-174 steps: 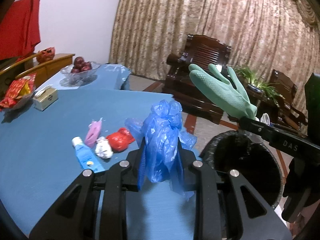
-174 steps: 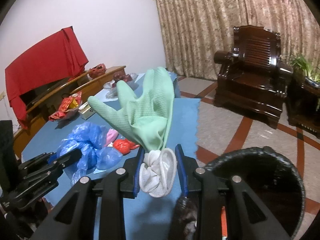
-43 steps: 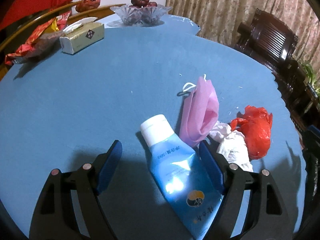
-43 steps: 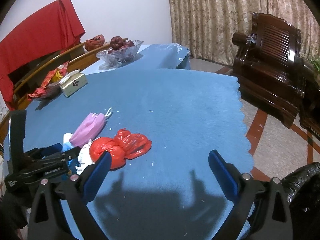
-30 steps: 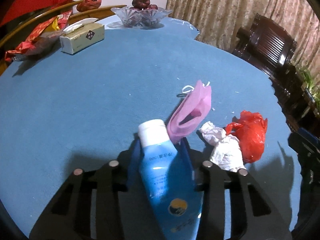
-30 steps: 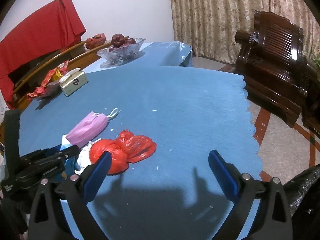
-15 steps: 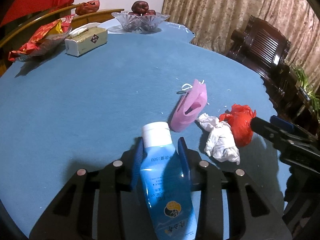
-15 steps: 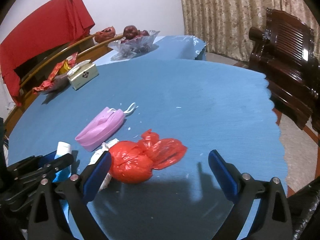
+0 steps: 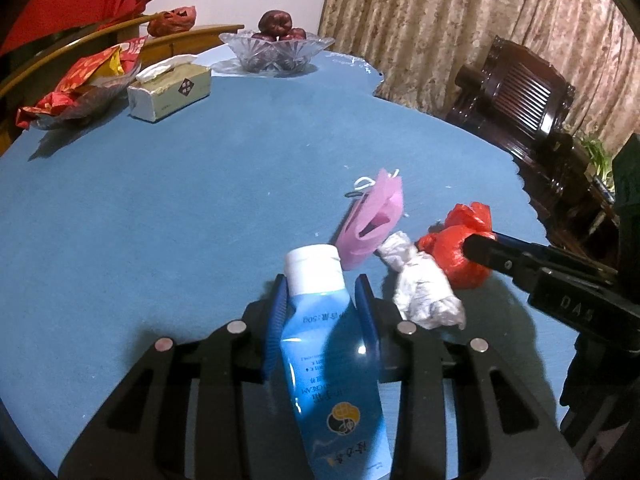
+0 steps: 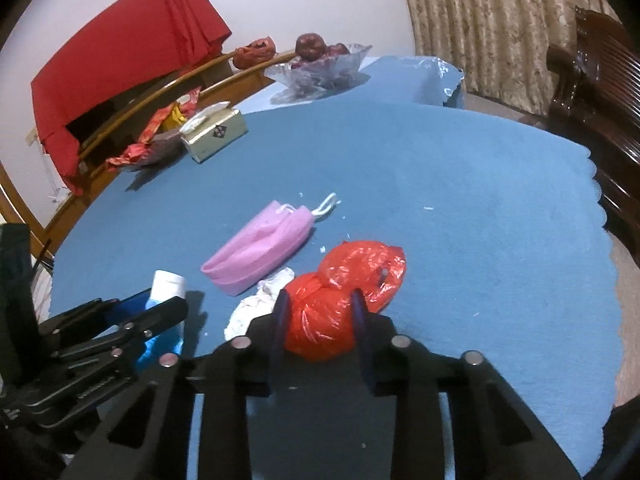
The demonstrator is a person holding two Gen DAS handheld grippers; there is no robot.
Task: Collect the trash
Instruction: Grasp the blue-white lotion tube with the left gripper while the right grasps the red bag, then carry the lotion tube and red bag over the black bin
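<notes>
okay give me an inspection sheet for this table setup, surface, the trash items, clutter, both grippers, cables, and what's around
Surface: round table under a blue cloth with scalloped edge.
Job's things: blue tube with white cap; red plastic bag; crumpled white tissue between them; pink face mask just beyond.
Clutter: tissue box, glass fruit bowl, red snack wrappers at the far side.
Grippers: left gripper shut on the blue tube; right gripper shut on the red plastic bag.
Cables: nothing seen.
Surroundings: patterned curtain, dark wooden armchair, red cloth draped over furniture.
</notes>
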